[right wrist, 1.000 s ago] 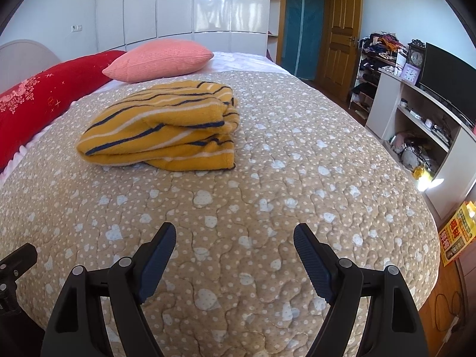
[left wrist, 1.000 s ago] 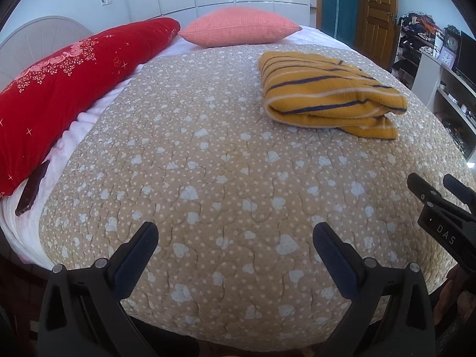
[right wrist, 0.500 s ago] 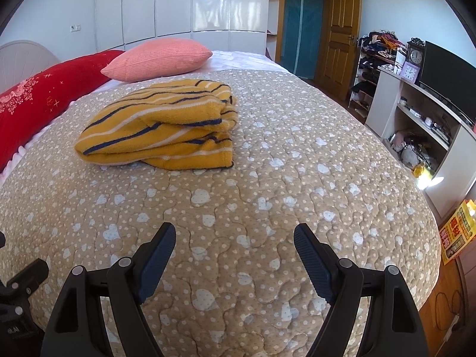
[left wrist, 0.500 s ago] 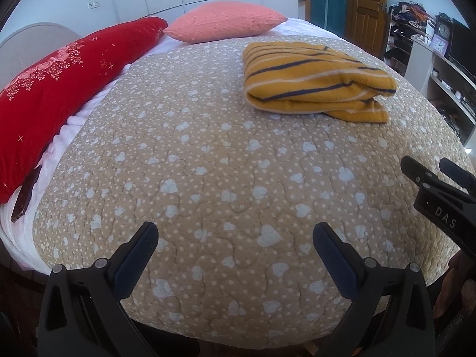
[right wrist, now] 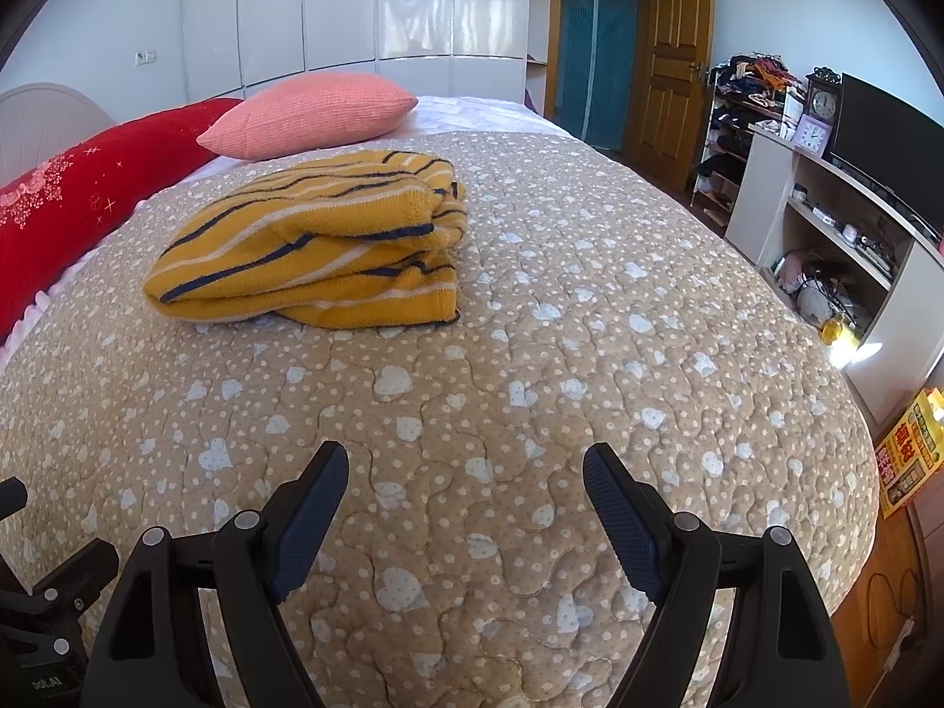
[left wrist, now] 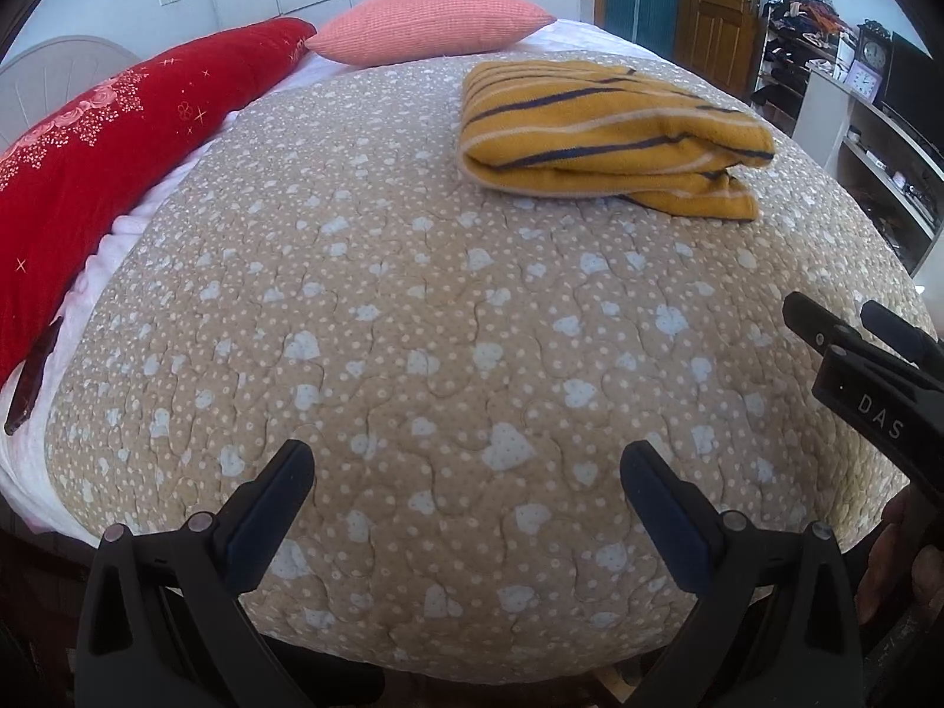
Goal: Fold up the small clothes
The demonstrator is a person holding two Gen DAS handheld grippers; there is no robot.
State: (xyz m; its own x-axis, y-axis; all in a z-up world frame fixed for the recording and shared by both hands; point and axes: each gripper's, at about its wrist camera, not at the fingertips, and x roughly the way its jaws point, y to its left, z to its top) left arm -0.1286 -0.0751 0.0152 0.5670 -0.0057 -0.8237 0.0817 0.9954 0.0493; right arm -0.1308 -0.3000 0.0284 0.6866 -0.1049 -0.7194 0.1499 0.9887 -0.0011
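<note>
A yellow garment with dark and white stripes lies folded in a thick stack on the tan heart-pattern quilt, toward the far right of the bed; it also shows in the right wrist view. My left gripper is open and empty, over the near edge of the bed, well short of the garment. My right gripper is open and empty, also near the bed's front edge. It shows from the side in the left wrist view.
A long red pillow and a pink pillow lie at the bed's far left. A white shelf unit with a TV and clocks stands to the right. A wooden door is behind.
Both grippers have drawn back and down from the folded garment toward the bed's near edge. The garment lies still. Both stay open.
</note>
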